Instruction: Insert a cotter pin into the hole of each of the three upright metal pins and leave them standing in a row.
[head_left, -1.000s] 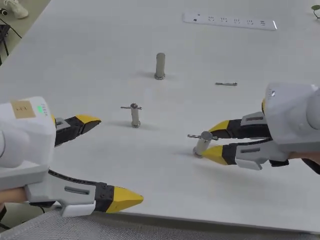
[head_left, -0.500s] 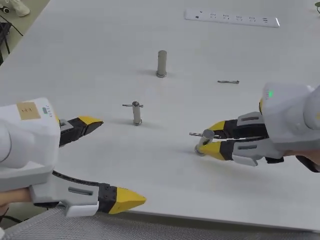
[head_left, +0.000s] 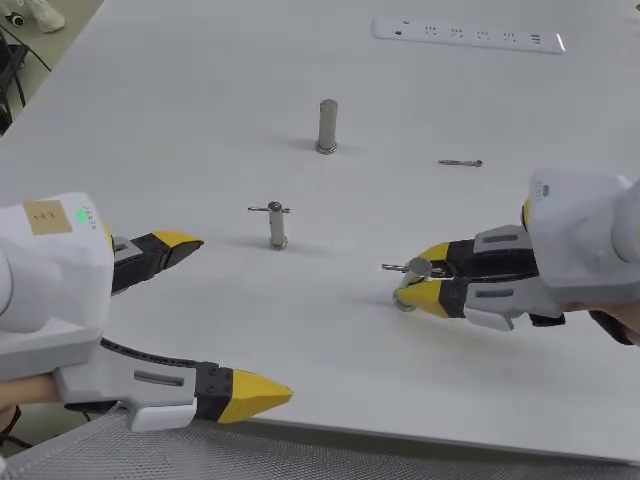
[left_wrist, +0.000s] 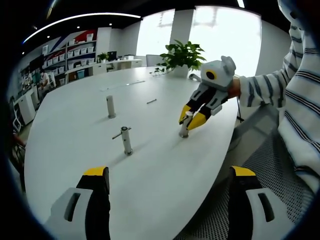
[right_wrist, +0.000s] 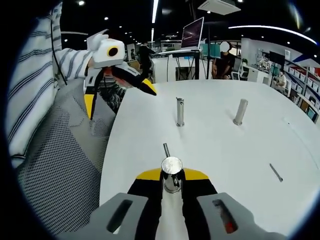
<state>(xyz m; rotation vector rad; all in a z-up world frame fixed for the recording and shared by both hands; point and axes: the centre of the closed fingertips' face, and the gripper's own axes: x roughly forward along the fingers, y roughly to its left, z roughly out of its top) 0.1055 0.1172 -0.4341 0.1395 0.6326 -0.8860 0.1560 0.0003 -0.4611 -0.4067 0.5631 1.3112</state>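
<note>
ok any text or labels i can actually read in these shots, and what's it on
No text here is readable.
Tan sticker on the body of the left gripper: faint marks, too small to read.
Power strip at the far edge of the table: marks by the sockets, too blurred to read.
Shelf boxes in the background: any labels are too small to read.

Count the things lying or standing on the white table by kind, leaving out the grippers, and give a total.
metal pins: 3
cotter pins: 3
power strip: 1
Total: 7
</note>
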